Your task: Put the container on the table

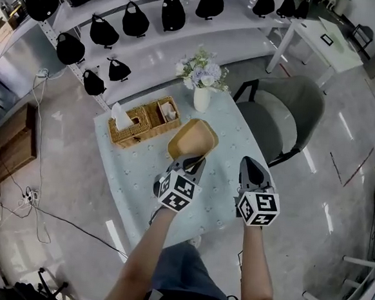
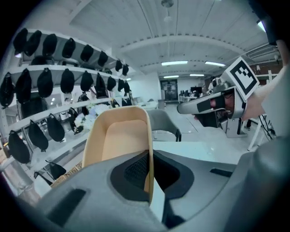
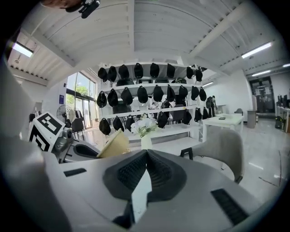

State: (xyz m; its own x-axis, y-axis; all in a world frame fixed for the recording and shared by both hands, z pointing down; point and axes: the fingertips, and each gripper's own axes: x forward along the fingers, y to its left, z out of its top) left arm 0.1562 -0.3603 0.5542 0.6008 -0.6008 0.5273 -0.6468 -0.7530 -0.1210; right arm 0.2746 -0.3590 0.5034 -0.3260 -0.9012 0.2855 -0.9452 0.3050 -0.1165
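Note:
A tan, open-topped container (image 1: 191,139) hangs tilted over the middle of the pale blue table (image 1: 217,195). My left gripper (image 1: 196,160) is shut on the near rim of it. In the left gripper view the container (image 2: 118,136) stands on edge, its thin wall pinched between the dark pads of the gripper (image 2: 149,156). My right gripper (image 1: 250,163) hovers to the right of the container, apart from it, and its jaws (image 3: 146,156) meet with nothing between them. The right gripper view shows the container (image 3: 115,144) off to the left.
A wicker organiser (image 1: 141,120) with tissues sits at the table's far left. A white vase of flowers (image 1: 202,97) stands at the far edge. A grey chair (image 1: 287,118) is at the right, and shelves of black bags (image 1: 136,20) run behind.

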